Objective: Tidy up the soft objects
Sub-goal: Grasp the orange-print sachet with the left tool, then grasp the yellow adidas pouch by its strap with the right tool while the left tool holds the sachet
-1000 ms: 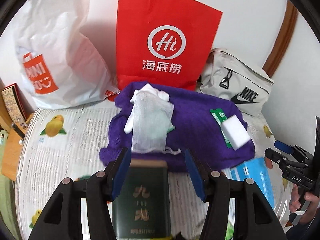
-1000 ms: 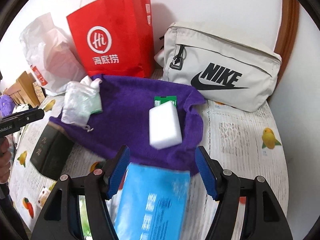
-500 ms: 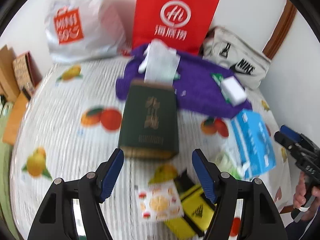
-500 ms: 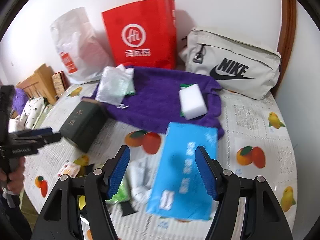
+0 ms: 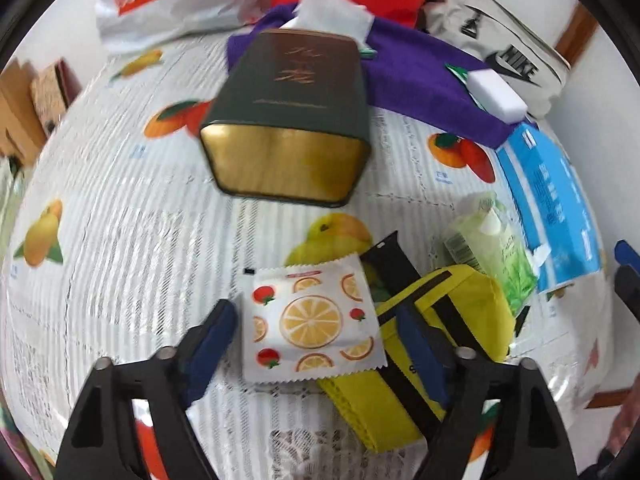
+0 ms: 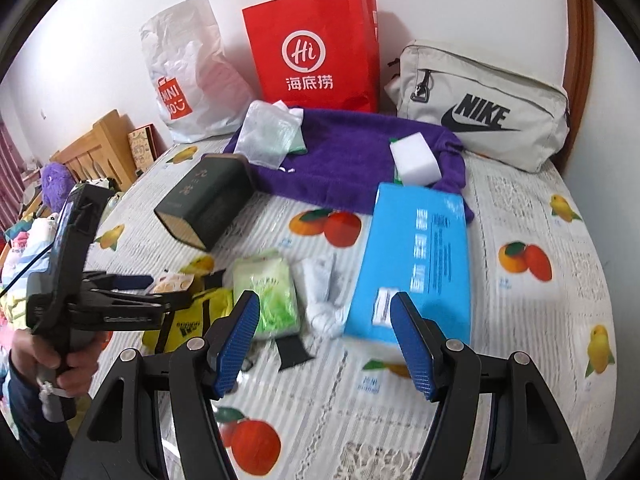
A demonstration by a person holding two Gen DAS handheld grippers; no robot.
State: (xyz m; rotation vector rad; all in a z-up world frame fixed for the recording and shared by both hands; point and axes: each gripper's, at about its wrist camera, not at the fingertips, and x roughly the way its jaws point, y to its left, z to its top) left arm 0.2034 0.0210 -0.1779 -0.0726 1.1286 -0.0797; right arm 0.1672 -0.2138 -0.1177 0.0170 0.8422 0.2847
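My left gripper point(image 5: 316, 336) is open, its fingers on either side of a white packet printed with orange slices point(image 5: 312, 324), which lies partly on a yellow and black pouch point(image 5: 436, 320). My right gripper point(image 6: 324, 340) is open and empty, above a white rolled cloth point(image 6: 324, 300) and the near end of a blue tissue pack point(image 6: 416, 256). A purple towel point(image 6: 360, 160) at the back carries a white sponge point(image 6: 416, 160) and a mesh bag point(image 6: 268, 136). A green soft packet point(image 6: 268, 292) lies beside the cloth.
A dark green tin point(image 5: 292, 96) lies on the fruit-print tablecloth point(image 6: 540, 208). At the back stand a red paper bag point(image 6: 316, 48), a white plastic bag point(image 6: 188, 76) and a grey Nike bag point(image 6: 488, 108). A wooden chair point(image 6: 100, 148) is on the left.
Both grippers have pulled back toward the table's near side. The left one has left the green tin and now straddles the orange-slice packet. The right one now hovers over the cloth and tissue pack.
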